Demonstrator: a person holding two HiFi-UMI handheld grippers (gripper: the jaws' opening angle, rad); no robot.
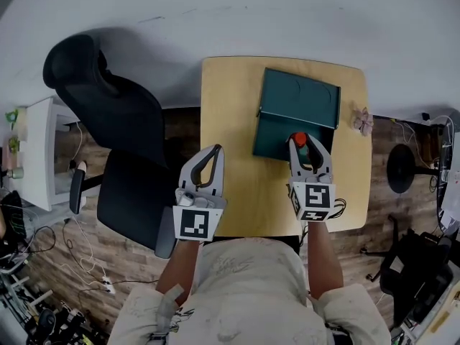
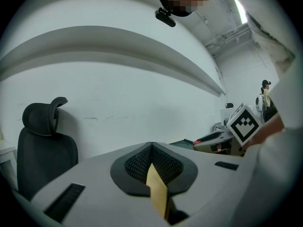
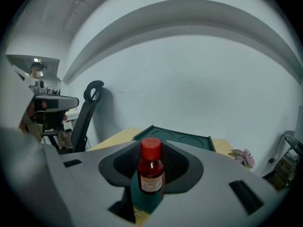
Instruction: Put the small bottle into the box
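Note:
A small red bottle with a red cap stands upright between the jaws of my right gripper, which is shut on it. It hangs over the front part of the open dark green box, whose lid lies flat behind it. In the right gripper view the bottle sits in the middle of my right gripper, with the box lid beyond. My left gripper is shut and holds nothing, above the left edge of the wooden table. In its own view my left gripper has its jaws meeting at the tip.
A black office chair stands close to the table's left side. A dried pink flower lies at the table's right edge. A white shelf unit and loose cables are on the floor to the left. A black round stand is at the right.

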